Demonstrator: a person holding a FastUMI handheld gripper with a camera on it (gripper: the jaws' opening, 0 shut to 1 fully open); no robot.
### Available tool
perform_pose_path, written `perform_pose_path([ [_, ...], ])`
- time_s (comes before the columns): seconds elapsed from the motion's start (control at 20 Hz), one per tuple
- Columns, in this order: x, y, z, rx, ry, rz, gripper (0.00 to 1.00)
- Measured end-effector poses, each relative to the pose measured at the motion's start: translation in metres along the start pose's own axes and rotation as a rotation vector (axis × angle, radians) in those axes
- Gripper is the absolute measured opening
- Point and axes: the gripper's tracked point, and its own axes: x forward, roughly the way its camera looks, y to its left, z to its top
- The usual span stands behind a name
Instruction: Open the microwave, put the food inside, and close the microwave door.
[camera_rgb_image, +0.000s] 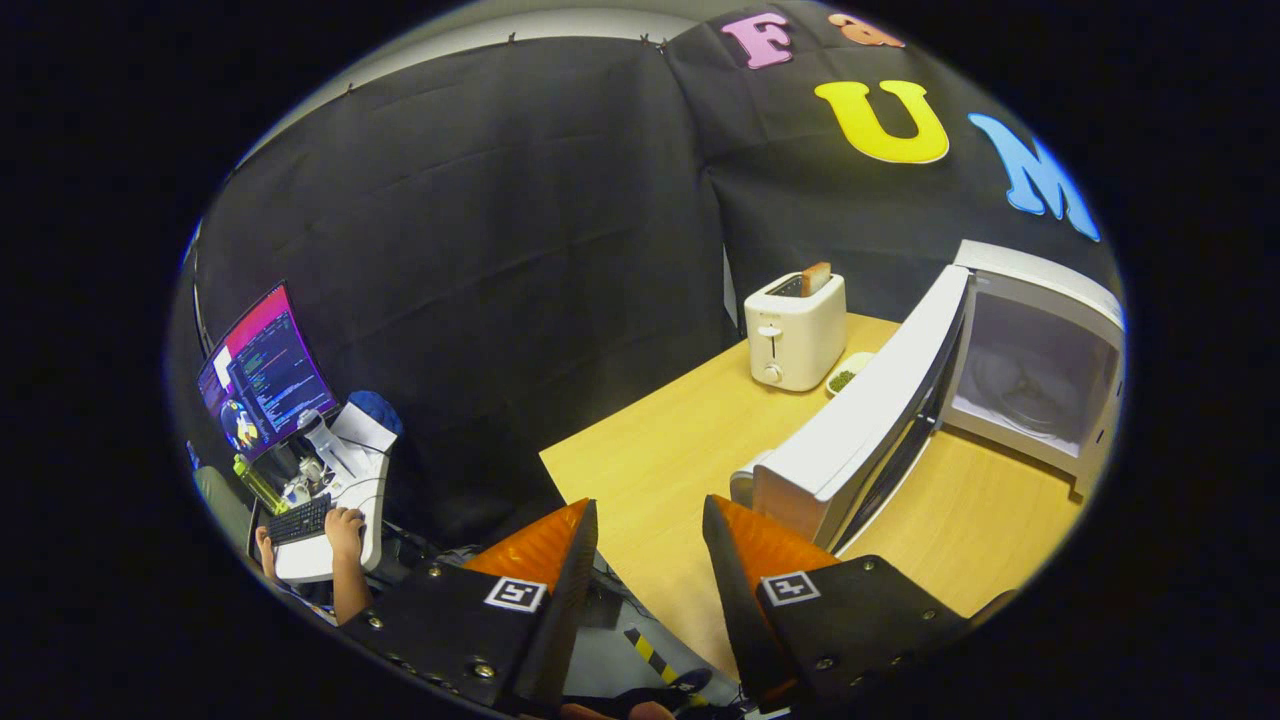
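Pale wood makes up the tabletop (680, 450), whose near corner lies just ahead of the gripper (650, 530). The fingers stand apart with nothing between them, so the claw is open and empty. Beyond the right finger (760, 545), the white microwave (1040, 360) sits toward the tabletop's far right edge with its door (860, 420) swung wide open, the door's free end reaching close to that finger; whether they touch I cannot tell. A pale plate can be made out inside the cavity, though what lies on it is too dim to tell. Behind the door, a small dish holding something green (848, 375) rests on the tabletop just beside a white toaster (795, 330) near the far edge, with a slice of bread (816, 278) standing up out of its slot. Off the tabletop, beyond the left finger, a person's hand (343, 525) rests on a keyboard (300, 520) below a lit monitor (265, 370).
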Motion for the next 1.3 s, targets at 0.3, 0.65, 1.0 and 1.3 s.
perform_pose_path([
  [0.3, -0.101, -0.062, 0.022, 0.066, -0.072, -0.176, 0.64],
  [0.65, -0.233, -0.212, -0.014, 0.330, -0.110, -0.530, 0.64],
  [1.0, -0.287, -0.284, -0.130, 0.666, 0.055, -0.637, 0.63],
  [1.3, -0.253, -0.282, -0.177, 0.826, 0.159, -0.528, 0.64],
])
